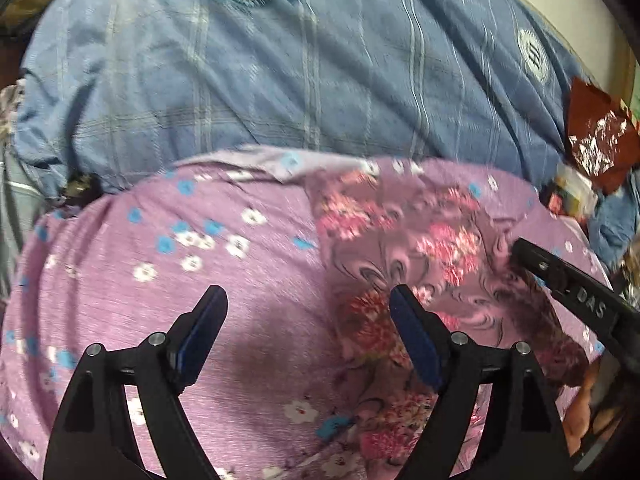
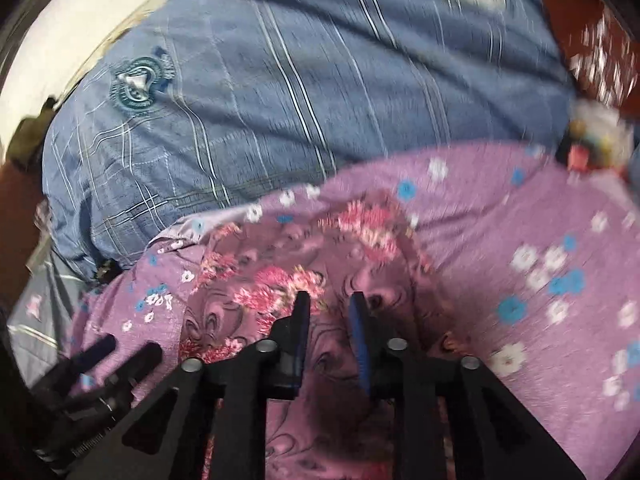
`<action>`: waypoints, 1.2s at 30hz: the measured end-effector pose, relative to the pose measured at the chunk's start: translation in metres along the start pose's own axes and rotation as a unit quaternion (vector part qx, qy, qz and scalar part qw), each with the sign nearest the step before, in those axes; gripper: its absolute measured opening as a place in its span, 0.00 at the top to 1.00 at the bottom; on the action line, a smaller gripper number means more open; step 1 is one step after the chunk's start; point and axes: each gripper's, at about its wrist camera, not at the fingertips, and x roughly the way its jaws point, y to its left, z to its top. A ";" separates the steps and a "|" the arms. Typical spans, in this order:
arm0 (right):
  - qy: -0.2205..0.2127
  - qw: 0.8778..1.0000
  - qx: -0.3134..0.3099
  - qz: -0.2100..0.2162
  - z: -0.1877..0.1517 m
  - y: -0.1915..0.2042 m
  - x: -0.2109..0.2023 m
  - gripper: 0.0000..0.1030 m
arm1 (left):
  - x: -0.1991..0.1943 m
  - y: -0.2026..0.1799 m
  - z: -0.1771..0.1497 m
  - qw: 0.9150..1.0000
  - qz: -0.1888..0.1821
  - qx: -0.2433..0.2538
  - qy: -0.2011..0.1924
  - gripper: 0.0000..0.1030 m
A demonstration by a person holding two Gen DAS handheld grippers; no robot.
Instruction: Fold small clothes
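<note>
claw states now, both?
Left claw: open, nothing held, above the floral cloth.
Right claw: slightly open, nothing gripped.

A bed fills both views, spread with a lilac sheet [image 1: 120, 280] dotted with white and blue flowers. Behind it lies a blue striped quilt [image 1: 280, 80] bearing round emblems. A dark red cloth [image 1: 596, 136] with white marks sits at the right edge, some small colourful clutter just below it. A pale wall [image 2: 80, 20] shows beyond the quilt.
</note>
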 end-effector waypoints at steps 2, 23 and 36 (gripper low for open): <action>-0.017 0.999 -0.025 -0.031 0.000 0.009 -0.010 0.76 | -0.006 0.004 0.000 1.000 0.005 -0.002 -0.011 0.18; -0.051 0.993 -0.054 -0.095 0.003 0.009 -0.024 0.75 | -0.005 -0.012 -0.002 1.000 0.006 0.016 -0.019 0.18; -0.074 0.988 -0.111 -0.082 -0.004 0.066 -0.025 0.75 | -0.016 0.030 0.000 0.999 0.034 -0.001 -0.029 0.18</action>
